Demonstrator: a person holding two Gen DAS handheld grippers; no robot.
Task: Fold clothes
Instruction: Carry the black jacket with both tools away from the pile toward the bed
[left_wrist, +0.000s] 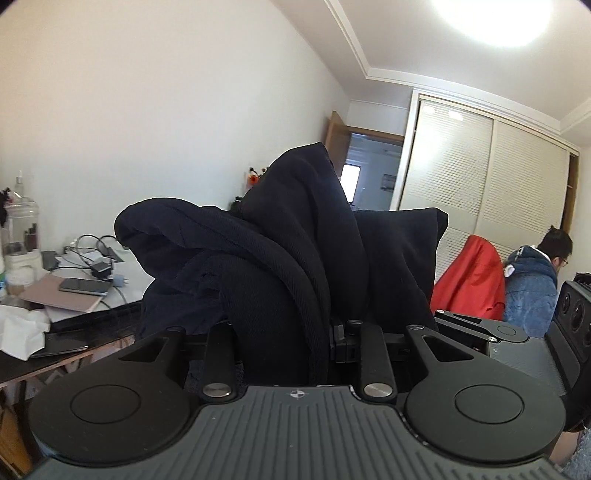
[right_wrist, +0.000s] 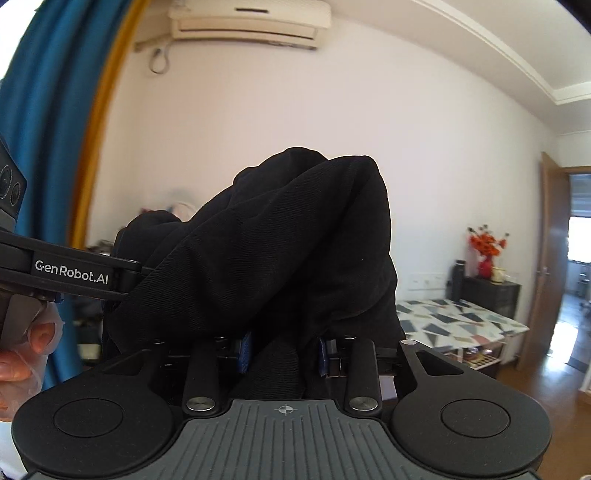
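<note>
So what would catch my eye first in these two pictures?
A bunched dark garment fills the middle of both views, clamped in the left gripper and the right gripper. Behind it, a red cloth hangs at the right beside a person in blue, and orange flowers stand on a cabinet.

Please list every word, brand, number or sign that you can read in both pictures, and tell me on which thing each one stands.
"GenRobot.AI": white letters on the black side bar of the left tool, seen in the right wrist view.
No other text is readable. The white wall air conditioner and the dark flat phone on the desk show no legible marks.
</note>
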